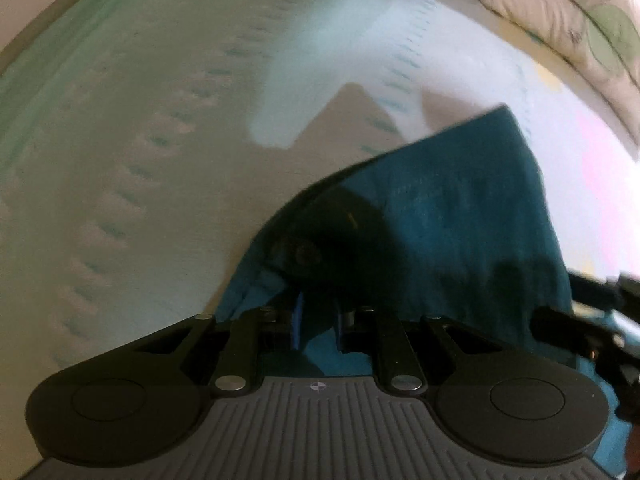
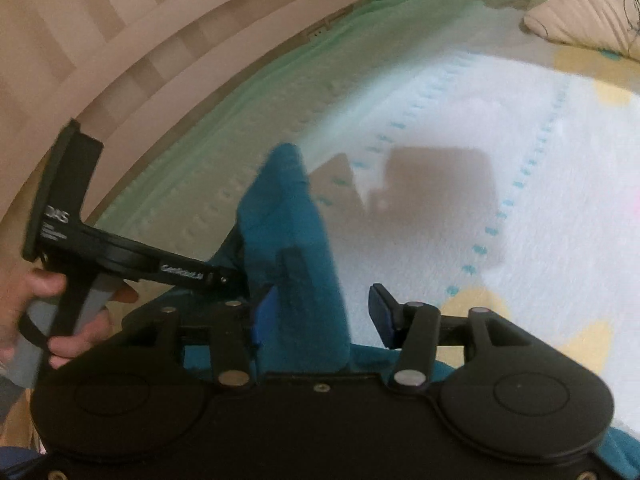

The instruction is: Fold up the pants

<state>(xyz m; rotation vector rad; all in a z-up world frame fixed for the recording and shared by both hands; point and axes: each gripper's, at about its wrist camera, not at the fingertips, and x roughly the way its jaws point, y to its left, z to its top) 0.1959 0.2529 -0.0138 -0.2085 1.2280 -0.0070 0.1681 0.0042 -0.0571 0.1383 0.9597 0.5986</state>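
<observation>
Lifting the teal pants [image 1: 460, 216] clear of the bed [image 2: 460, 112], the left claw [image 1: 318, 326] is pinching a fold of fabric. The right claw [image 2: 320, 312] is spread wide, cloth lying between its fingers but ungripped. Judged best: close the right on the matching edge, then lay both down evenly. A pastel blanket covers the bed; pillow [image 2: 580, 12] at the far corner, slatted rail [image 2: 140, 60] along the side.

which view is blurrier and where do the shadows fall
Left wrist view: heavy motion smear across the blanket; the teal pants are dark, with a shadow patch beyond them. Right wrist view: milder blur, blocky gripper shadow on the blanket beside the pants, right side washed out by bright light. Both show fisheye bending.
</observation>
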